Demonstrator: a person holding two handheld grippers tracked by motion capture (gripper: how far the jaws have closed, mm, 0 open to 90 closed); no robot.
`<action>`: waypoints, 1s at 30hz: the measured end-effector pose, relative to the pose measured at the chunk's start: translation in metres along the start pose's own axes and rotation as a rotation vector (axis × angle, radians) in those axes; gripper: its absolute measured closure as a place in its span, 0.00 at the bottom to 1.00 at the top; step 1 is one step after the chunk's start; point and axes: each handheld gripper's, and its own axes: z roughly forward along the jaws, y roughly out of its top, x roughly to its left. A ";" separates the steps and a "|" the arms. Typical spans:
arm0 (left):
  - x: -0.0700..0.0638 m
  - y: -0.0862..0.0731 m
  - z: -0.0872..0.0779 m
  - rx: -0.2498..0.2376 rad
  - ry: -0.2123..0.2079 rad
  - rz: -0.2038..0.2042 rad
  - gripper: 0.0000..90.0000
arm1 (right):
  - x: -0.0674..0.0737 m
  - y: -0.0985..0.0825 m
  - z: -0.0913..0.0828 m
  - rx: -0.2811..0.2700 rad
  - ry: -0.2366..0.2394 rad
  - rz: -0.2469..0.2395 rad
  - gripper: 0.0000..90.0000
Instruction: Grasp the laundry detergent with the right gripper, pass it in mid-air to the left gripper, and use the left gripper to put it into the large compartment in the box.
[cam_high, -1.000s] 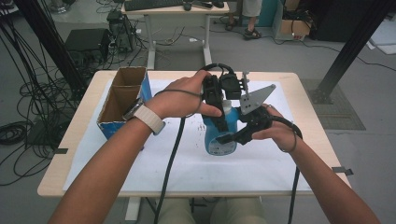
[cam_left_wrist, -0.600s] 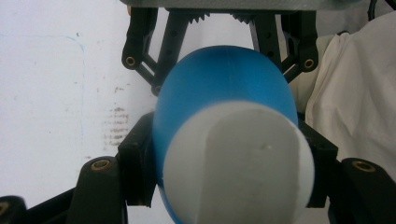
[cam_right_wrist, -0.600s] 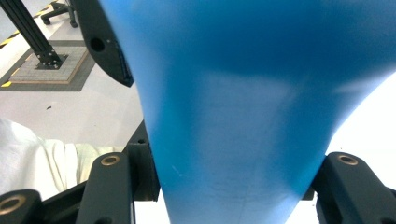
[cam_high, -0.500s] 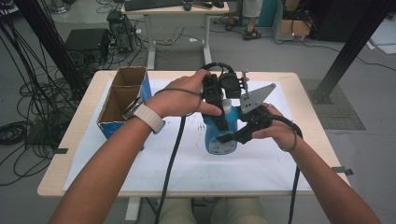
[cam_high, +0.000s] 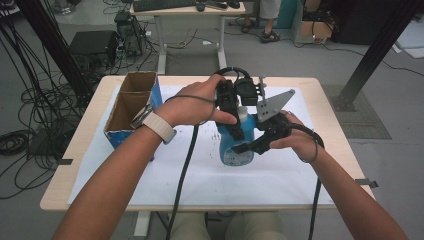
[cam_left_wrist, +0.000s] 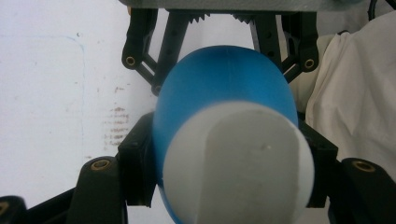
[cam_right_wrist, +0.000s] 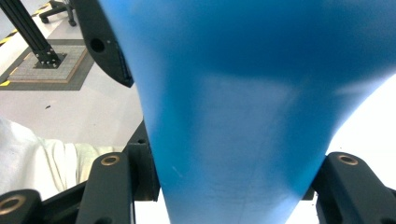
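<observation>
Here the blue bottle (cam_high: 236, 145) stands upright, white cap (cam_high: 242, 114) uppermost.

Blue bottle (cam_left_wrist: 224, 93) with white cap (cam_left_wrist: 238, 163) clamped in left tool (cam_left_wrist: 233, 172), white tabletop (cam_left_wrist: 56, 93)

Wooden table (cam_high: 330, 87), white sheet (cam_high: 280, 175) covering most of top. Open cardboard box (cam_high: 131, 107) on sheet, well left of left gripper (cam_high: 231, 107). Blue bottle (cam_high: 236, 145) upright beneath both grippers.
</observation>
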 end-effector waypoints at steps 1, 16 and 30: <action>0.000 0.000 0.000 0.000 -0.001 -0.001 0.42 | 0.000 0.000 0.000 0.000 0.000 0.001 0.48; -0.001 -0.001 -0.001 0.002 -0.001 -0.007 0.42 | 0.000 0.002 0.001 -0.004 0.005 -0.007 0.48; -0.002 -0.001 -0.002 -0.001 0.002 -0.005 0.42 | 0.001 0.002 0.000 0.000 -0.001 -0.003 0.48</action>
